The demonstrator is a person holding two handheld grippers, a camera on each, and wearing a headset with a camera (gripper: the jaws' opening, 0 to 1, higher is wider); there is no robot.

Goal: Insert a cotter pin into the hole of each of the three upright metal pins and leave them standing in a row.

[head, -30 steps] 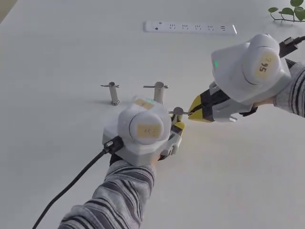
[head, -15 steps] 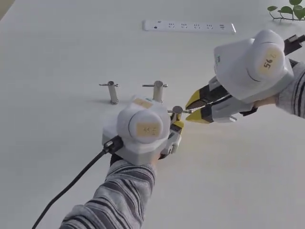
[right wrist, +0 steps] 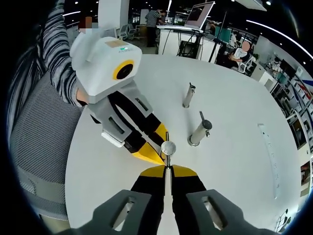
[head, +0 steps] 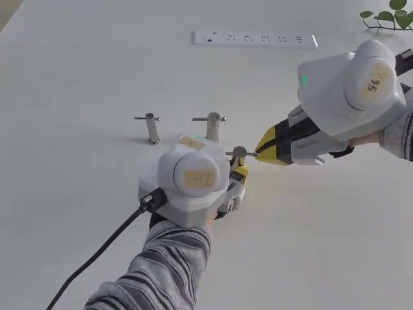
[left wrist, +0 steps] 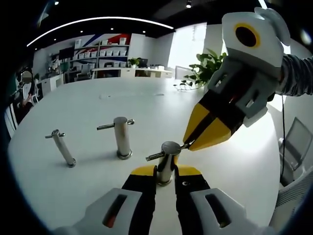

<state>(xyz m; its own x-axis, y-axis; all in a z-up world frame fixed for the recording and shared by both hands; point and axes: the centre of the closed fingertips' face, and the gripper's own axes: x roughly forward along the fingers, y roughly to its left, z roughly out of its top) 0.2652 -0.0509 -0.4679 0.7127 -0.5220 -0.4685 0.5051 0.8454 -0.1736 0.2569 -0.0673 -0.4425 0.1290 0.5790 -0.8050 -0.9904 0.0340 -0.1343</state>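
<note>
- Cotter pin [left wrist: 155, 156] lies crosswise through the hole just under the head of the nearest metal pin [left wrist: 167, 155]. One end juts out on the side away from the right claw [left wrist: 188, 145].
- Right claw: yellow tips drawn narrow, pinching the cotter pin's other end right beside the pin head.
- Left claw [left wrist: 165, 172]: closed on the lower shaft of the nearest metal pin, holding it upright on the white surface [head: 97, 77].
- Middle metal pin [head: 213, 127] and far metal pin [head: 152, 128] stand free, each with a cross pin already through. The nearest one lines up with them.
- Judgement: the step in hand is seating the third and last cotter pin.
- Doing it well:
  - Push straight along the hole's axis and keep the cotter pin level, so it does not bind or bend.
  - Keep the left claw's grip low and firm against the sideways push.
  - Let go with the right claw first, then open the left claw without nudging the base out of the row.
- Hard to make out:
  - The hole itself is covered, so how far the cotter pin has gone through is uncertain.
  - Which end the right claw grips, loop or legs, is too small to tell.
  - In the head view the left gripper's body hides the shaft and base of the nearest metal pin.
</note>
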